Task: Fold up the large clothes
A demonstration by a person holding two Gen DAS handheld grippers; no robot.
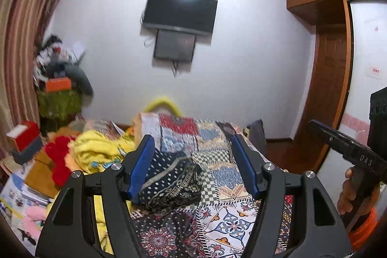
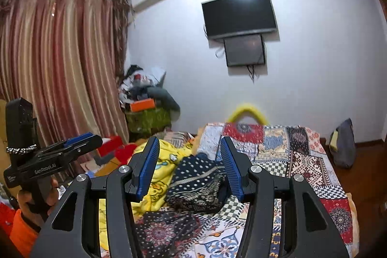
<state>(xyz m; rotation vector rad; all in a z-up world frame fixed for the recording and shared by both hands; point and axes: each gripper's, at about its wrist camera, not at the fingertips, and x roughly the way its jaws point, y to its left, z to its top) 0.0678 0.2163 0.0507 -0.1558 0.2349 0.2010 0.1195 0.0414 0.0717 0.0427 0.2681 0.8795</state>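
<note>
Left wrist view first: the left gripper [image 1: 193, 161] hangs over the bed with its blue pads [image 1: 142, 166] spread wide and nothing between them. Just beyond and below the fingertips lies the dark dotted garment [image 1: 169, 175], bundled into a loose heap on the patchwork bedspread [image 1: 232, 217], closer to the left finger than to the right one. Beside that bundle, toward the left, a yellow printed cloth [image 1: 96, 154] is crumpled, with something red and fluffy [image 1: 58, 161] next to it. At the right edge of this view the right gripper [image 1: 348, 149] shows side-on, held in a hand [image 1: 355, 190] with an orange cuff.

From the right wrist, the right gripper [image 2: 191, 163] is released as well, its ribbed blue pads [image 2: 231, 171] apart and empty, poised above the same garment [image 2: 198, 183]. The bundle sits between and just past the two fingers without touching either. The yellow cloth [image 2: 164, 171] lies against its left side, and the bedspread [image 2: 307, 163] stretches away on the right. The left gripper [image 2: 79, 142] appears at the left, gripped by a hand [image 2: 36, 197].

Farther off, a dark television [image 2: 239, 13] hangs on the white wall, striped curtains [image 2: 60, 69] cover the left side, and a cluttered pile [image 2: 147, 98] fills the corner.
</note>
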